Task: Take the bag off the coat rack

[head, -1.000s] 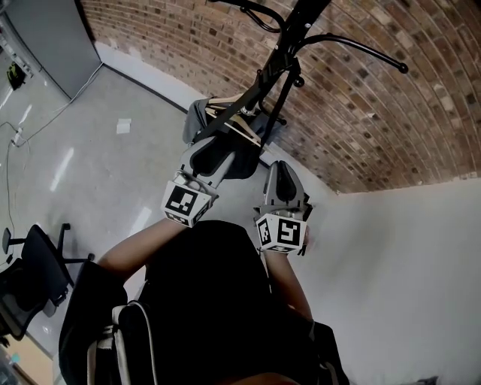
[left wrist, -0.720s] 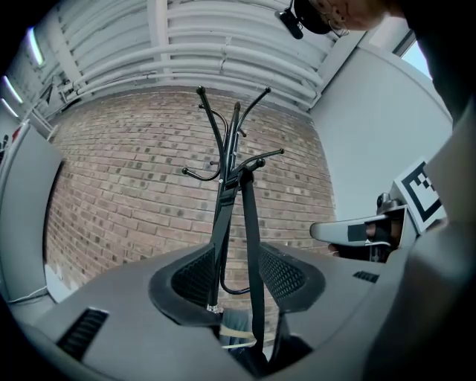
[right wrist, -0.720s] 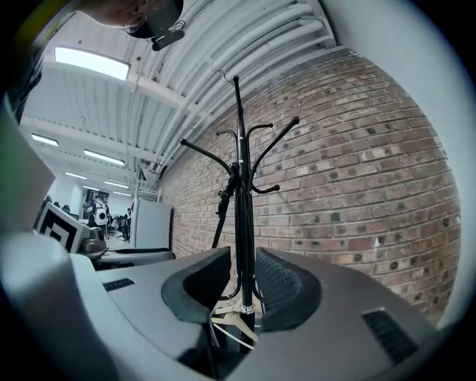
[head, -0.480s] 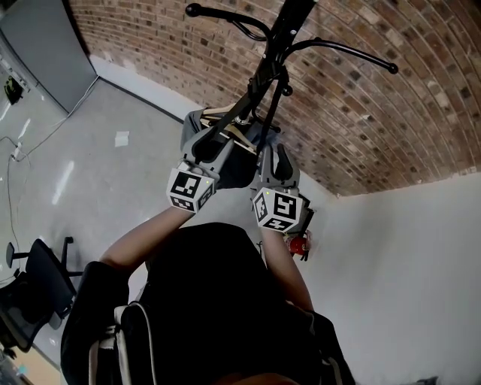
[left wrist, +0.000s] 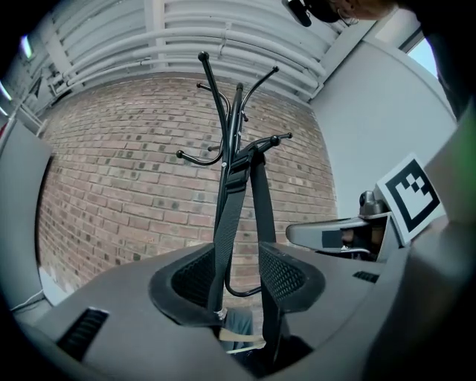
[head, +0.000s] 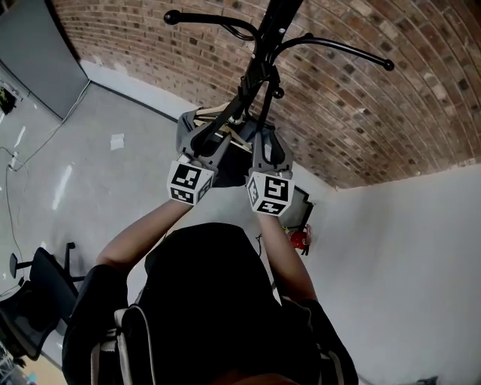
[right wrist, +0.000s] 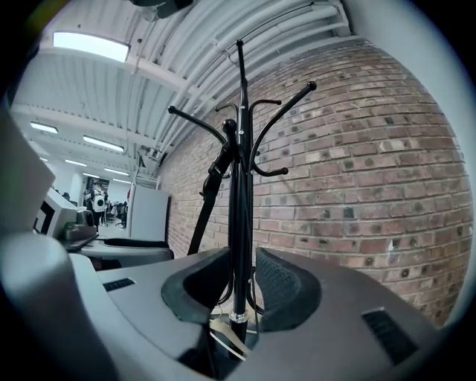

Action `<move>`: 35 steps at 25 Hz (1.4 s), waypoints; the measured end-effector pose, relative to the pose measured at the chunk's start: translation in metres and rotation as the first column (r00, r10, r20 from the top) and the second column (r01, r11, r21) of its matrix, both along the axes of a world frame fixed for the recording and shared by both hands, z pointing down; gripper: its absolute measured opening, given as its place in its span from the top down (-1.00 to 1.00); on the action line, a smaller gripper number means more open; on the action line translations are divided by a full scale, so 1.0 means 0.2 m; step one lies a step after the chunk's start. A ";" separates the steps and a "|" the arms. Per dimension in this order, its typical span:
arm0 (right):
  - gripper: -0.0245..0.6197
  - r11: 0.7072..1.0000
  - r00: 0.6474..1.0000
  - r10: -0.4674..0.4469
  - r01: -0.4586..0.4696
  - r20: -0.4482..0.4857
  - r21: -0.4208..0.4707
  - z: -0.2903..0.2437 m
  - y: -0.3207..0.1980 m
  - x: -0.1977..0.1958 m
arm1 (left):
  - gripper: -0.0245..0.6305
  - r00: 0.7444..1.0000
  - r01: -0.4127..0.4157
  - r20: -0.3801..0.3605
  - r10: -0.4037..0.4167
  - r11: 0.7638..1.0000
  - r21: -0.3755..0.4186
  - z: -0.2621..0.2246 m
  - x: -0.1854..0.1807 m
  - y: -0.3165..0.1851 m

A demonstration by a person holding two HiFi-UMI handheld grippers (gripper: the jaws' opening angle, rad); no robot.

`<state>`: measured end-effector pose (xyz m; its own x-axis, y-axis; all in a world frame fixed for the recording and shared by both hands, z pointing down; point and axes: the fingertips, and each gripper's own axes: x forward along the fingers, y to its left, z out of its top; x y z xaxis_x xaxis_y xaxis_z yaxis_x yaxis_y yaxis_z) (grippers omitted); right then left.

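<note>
A black coat rack (head: 274,19) stands before a brick wall. A bag (head: 214,114) with beige trim hangs from one of its hooks by two black straps (head: 252,83). My left gripper (head: 199,124) is raised at the bag's top. In the left gripper view both straps (left wrist: 227,216) run down through the gap of this open left gripper (left wrist: 238,279), and the bag (left wrist: 242,331) shows just below. My right gripper (head: 264,135) is beside it, open. In the right gripper view the rack's pole (right wrist: 239,208) lines up behind the gap of the right gripper (right wrist: 239,286), with a strap (right wrist: 208,201) to the left.
The brick wall (head: 391,113) meets a white wall (head: 406,263) at the right. A dark box (head: 297,207) and a red object (head: 298,239) sit on the floor near the rack's base. An office chair (head: 30,301) stands lower left and a grey cabinet (head: 37,45) upper left.
Both grippers have risen toward the straps and drawn closer together. The head view has tilted, so more of the rack's hooks show.
</note>
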<state>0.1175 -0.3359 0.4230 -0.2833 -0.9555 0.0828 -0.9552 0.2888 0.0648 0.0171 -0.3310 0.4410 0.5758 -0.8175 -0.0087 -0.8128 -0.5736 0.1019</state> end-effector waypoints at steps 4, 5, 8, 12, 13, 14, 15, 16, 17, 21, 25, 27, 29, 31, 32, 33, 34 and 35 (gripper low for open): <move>0.63 1.000 1.000 0.001 -0.001 -0.020 -0.031 0.03 -0.07 0.00 | 0.38 1.000 -0.011 0.015 0.011 1.000 -0.024 0.01 0.01 -0.08; 0.63 0.999 1.000 0.000 -0.001 -0.024 -0.038 0.05 -0.08 -0.01 | 0.38 1.000 -0.015 0.014 0.015 0.999 -0.034 0.02 0.01 -0.10; 0.63 0.999 0.999 0.006 -0.008 -0.035 -0.044 0.07 -0.14 0.00 | 0.38 1.000 -0.015 0.017 0.016 0.999 -0.049 0.03 0.03 -0.16; 0.63 0.999 0.999 0.007 -0.009 -0.054 -0.041 0.08 -0.21 0.01 | 0.38 1.000 -0.018 0.016 0.019 0.999 -0.038 0.03 0.04 -0.20; 0.63 0.999 0.998 0.007 -0.010 -0.057 -0.042 0.08 -0.23 0.00 | 0.38 1.000 -0.018 0.019 0.019 0.999 -0.036 0.03 0.05 -0.21; 0.63 0.999 0.998 0.010 -0.012 -0.063 -0.041 0.08 -0.24 0.00 | 0.38 1.000 -0.018 0.024 0.019 0.999 -0.037 0.03 0.05 -0.23; 0.63 0.999 0.997 0.014 -0.017 -0.075 -0.040 0.08 -0.26 0.01 | 0.38 0.999 -0.017 0.031 0.018 0.999 -0.037 0.04 0.06 -0.23; 0.63 0.999 0.996 0.018 -0.022 -0.089 -0.037 0.09 -0.27 0.01 | 0.38 0.999 -0.017 0.038 0.018 0.999 -0.037 0.04 0.07 -0.24; 0.63 0.999 0.995 0.021 -0.025 -0.099 -0.037 0.10 -0.28 0.01 | 0.38 0.999 -0.016 0.042 0.018 0.999 -0.041 0.04 0.07 -0.25; 0.63 0.999 0.998 0.002 -0.005 -0.059 -0.045 0.13 -0.32 0.00 | 0.39 1.000 -0.009 0.012 0.011 0.995 -0.099 0.06 0.07 -0.30; 0.81 0.999 1.000 -0.016 0.016 -0.015 -0.051 0.13 -0.34 0.01 | 0.40 0.999 0.005 0.040 -0.001 0.995 -0.095 0.06 0.07 -0.32; 0.83 0.998 0.999 -0.035 0.035 -0.014 -0.050 0.13 -0.34 -0.01 | 0.43 0.999 0.007 0.037 -0.004 0.995 -0.102 0.06 0.07 -0.32; 0.85 0.998 0.999 -0.041 0.040 -0.019 -0.046 0.13 -0.33 -0.02 | 0.57 0.999 0.003 0.033 0.000 0.995 -0.101 0.06 0.07 -0.32; 0.85 0.998 0.999 -0.042 0.042 -0.012 -0.044 0.12 -0.33 -0.02 | 0.74 1.000 0.003 0.027 -0.001 0.995 -0.099 0.05 0.07 -0.32; 0.85 0.998 0.999 -0.042 0.041 -0.007 -0.044 0.12 -0.33 -0.02 | 0.78 1.000 0.005 0.024 -0.003 0.995 -0.097 0.04 0.07 -0.32; 0.86 0.998 0.999 -0.041 0.041 -0.003 -0.044 0.11 -0.33 -0.01 | 0.81 1.000 0.008 0.022 -0.006 0.995 -0.096 0.04 0.06 -0.31; 0.86 0.998 0.999 -0.039 0.039 0.000 -0.045 0.11 -0.32 0.00 | 0.83 1.000 0.011 0.021 -0.009 0.995 -0.096 0.03 0.06 -0.30; 0.86 0.998 0.999 -0.038 0.038 0.003 -0.046 0.10 -0.31 0.00 | 0.85 1.000 0.015 0.019 -0.014 0.995 -0.096 0.03 0.05 -0.30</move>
